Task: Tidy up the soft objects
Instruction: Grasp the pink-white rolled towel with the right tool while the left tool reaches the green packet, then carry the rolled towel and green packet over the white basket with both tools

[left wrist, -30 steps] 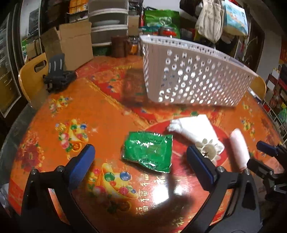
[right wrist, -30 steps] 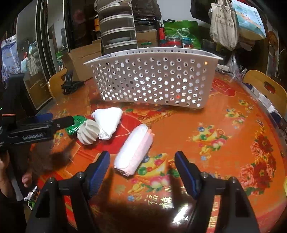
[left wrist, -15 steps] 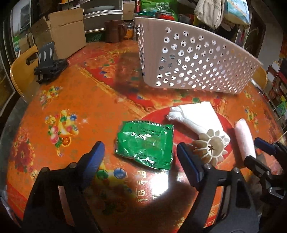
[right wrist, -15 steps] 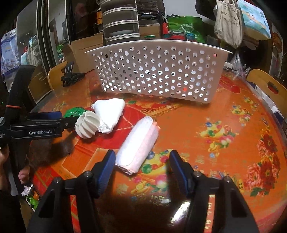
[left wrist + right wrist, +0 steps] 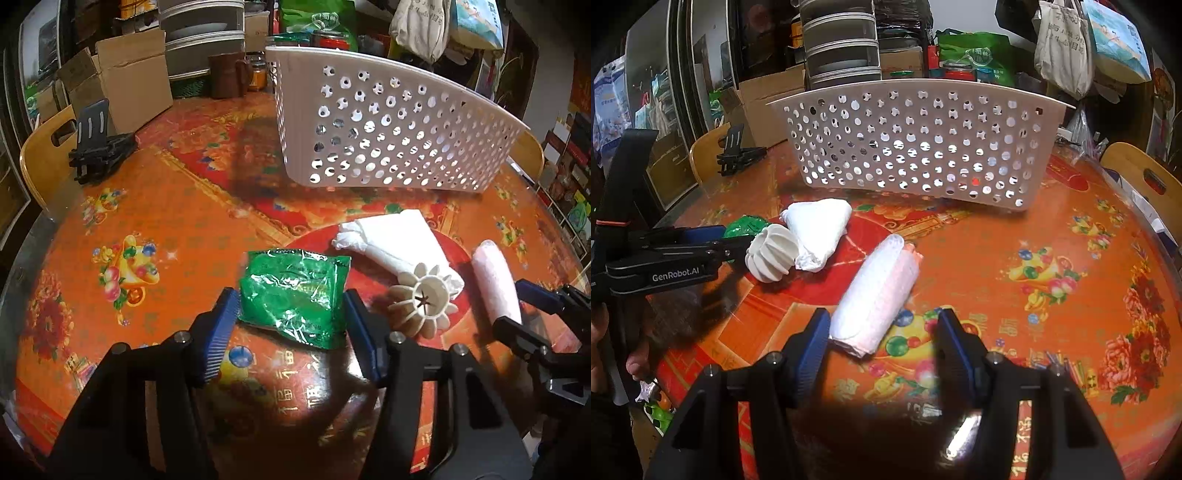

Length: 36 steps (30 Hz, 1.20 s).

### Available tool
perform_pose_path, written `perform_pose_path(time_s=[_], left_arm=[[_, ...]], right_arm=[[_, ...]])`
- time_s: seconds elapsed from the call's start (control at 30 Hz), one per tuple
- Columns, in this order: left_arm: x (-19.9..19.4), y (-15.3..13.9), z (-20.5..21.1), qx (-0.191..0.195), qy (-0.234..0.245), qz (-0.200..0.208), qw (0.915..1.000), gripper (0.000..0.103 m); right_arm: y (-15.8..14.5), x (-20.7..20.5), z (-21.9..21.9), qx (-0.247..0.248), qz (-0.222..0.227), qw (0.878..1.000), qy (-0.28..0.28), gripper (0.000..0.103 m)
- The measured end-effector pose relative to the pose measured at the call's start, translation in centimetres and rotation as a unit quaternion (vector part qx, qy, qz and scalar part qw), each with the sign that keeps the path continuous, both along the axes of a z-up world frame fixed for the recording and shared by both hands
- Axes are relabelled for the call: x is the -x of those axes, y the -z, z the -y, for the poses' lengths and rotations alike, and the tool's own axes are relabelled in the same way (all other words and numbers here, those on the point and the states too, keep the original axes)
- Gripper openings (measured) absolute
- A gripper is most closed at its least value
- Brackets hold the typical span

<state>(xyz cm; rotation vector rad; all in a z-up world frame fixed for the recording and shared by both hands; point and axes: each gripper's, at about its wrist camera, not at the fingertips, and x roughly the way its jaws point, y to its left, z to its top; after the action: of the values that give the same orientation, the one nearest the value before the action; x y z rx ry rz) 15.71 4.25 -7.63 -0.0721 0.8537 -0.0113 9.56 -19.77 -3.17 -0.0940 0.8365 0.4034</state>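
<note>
Your left gripper (image 5: pixel 290 317) was closing around the green packet (image 5: pixel 293 297), which lay flat on the tabletop (image 5: pixel 155 206) in front of the white basket (image 5: pixel 384 136). The packet sat between the two blue pads; the left pad looked to be at the packet's edge and the right pad just beside its other edge, so the squeeze seemed barely begun and not yet a firm hold.

Your right gripper (image 5: pixel 881 338) was open over the near end of the pink roll (image 5: pixel 877 293). Its left pad was just beside the roll and its right pad stood well apart from it, so nothing was held there. The roll lay in front of the basket too, angled with its far end pointing toward the basket.

Between packet and roll, also in front of the basket, lay a white folded cloth (image 5: pixel 395 236) with a ribbed white ball (image 5: pixel 423 302) touching its near corner. Neither had been touched by a gripper. The basket looked empty through its holes, though its floor could not be seen.

By my reading, you were at the pick-up step, with two items taken at once. The next move called for finishing the left squeeze gently, since the packet is slippery and crushable, shutting the right gripper on the roll, then lifting both over the basket's rim.
</note>
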Motion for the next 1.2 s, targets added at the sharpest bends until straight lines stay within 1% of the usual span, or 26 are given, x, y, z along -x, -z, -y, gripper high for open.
perform_pose_path(time_s=[0.03, 0.1, 0.13, 0.2, 0.27, 0.6, 0.87, 1.2], left_arm=[[0.1, 0.0, 0.0, 0.001, 0.0, 0.003, 1.0, 0.055], [0.3, -0.2, -0.1, 0.001, 0.0, 0.008, 1.0, 0.055], [0.4, -0.2, -0.1, 0.002, -0.001, 0.01, 0.9999, 0.055], [0.6, -0.4, -0.1, 0.002, -0.002, 0.016, 0.9999, 0.055], [0.8, -0.5, -0.1, 0.002, -0.002, 0.019, 0.9998, 0.055], [2.1, -1.5, -0.6, 0.005, -0.005, 0.048, 0.9988, 0.054], [3.1, -2.6, 0.2, -0.004, 0.006, 0.064, 0.9979, 0.054], [4.1, -4.3, 0.8, -0.001, 0.011, 0.086, 0.9963, 0.054]], right_arm=[[0.0, 0.0, 0.0, 0.001, 0.001, 1.0, 0.0, 0.059], [0.0, 0.0, -0.2, 0.006, 0.002, 1.0, 0.0, 0.049], [0.0, 0.0, -0.2, 0.009, 0.003, 1.0, 0.0, 0.046], [0.0, 0.0, -0.4, 0.015, 0.005, 1.0, -0.001, 0.036], [0.0, 0.1, -0.4, 0.02, 0.007, 1.0, 0.002, 0.029], [-0.2, 0.4, -0.4, 0.026, 0.023, 0.999, 0.002, 0.028], [-1.7, 1.0, 0.4, 0.023, 0.045, 0.999, 0.011, 0.028], [-3.6, 1.6, 1.2, 0.021, 0.068, 0.997, 0.018, 0.027]])
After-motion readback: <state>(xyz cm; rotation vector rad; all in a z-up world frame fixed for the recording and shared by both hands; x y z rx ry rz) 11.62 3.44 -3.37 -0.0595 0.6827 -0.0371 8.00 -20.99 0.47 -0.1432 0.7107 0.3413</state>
